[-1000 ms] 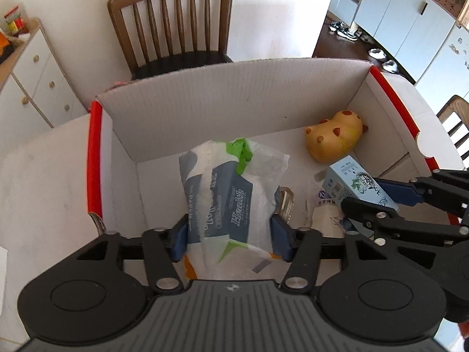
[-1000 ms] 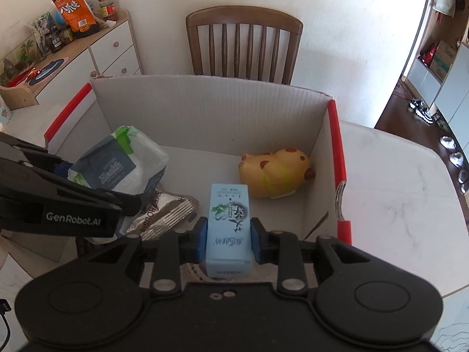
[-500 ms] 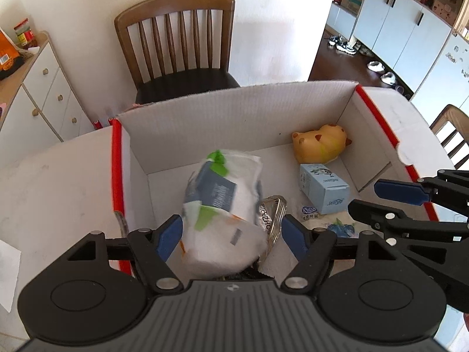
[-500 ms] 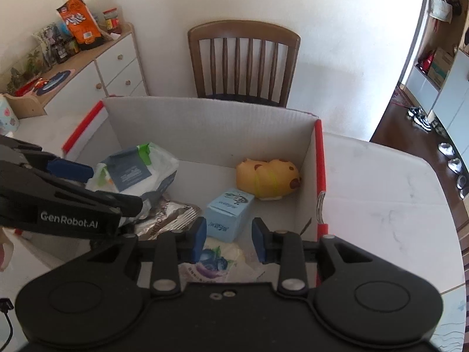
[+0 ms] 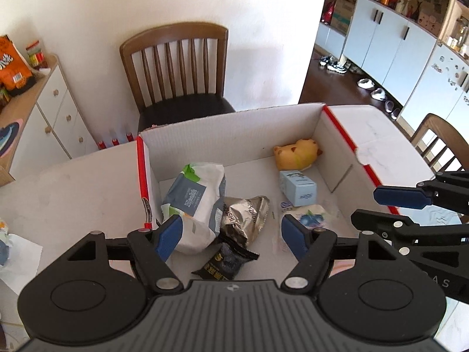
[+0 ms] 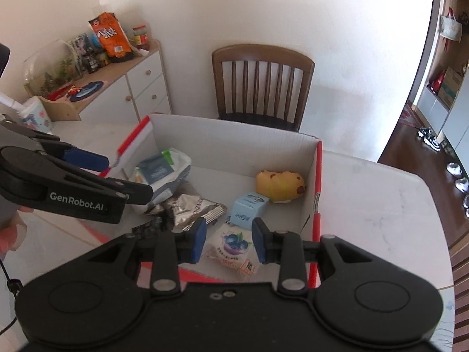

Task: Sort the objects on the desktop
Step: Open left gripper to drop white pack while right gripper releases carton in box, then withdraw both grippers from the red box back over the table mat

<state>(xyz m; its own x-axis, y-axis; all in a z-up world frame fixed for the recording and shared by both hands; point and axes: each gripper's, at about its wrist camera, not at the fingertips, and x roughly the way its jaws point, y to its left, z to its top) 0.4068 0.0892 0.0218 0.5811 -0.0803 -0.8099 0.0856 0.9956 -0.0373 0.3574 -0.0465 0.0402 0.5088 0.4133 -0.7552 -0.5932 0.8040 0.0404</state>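
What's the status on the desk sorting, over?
Left gripper open, empty. Right gripper open, empty. Wipes pack and blue carton lying in cardboard box. Nothing in the way.

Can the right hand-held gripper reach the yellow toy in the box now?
Probably yes. The right hand-held gripper is open and empty above the box, and nothing covers the yellow toy; only the blue carton stands before it.

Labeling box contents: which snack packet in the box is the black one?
The black packet nearest the camera, lying against the crumpled silver packet; the blueberry packet is white.
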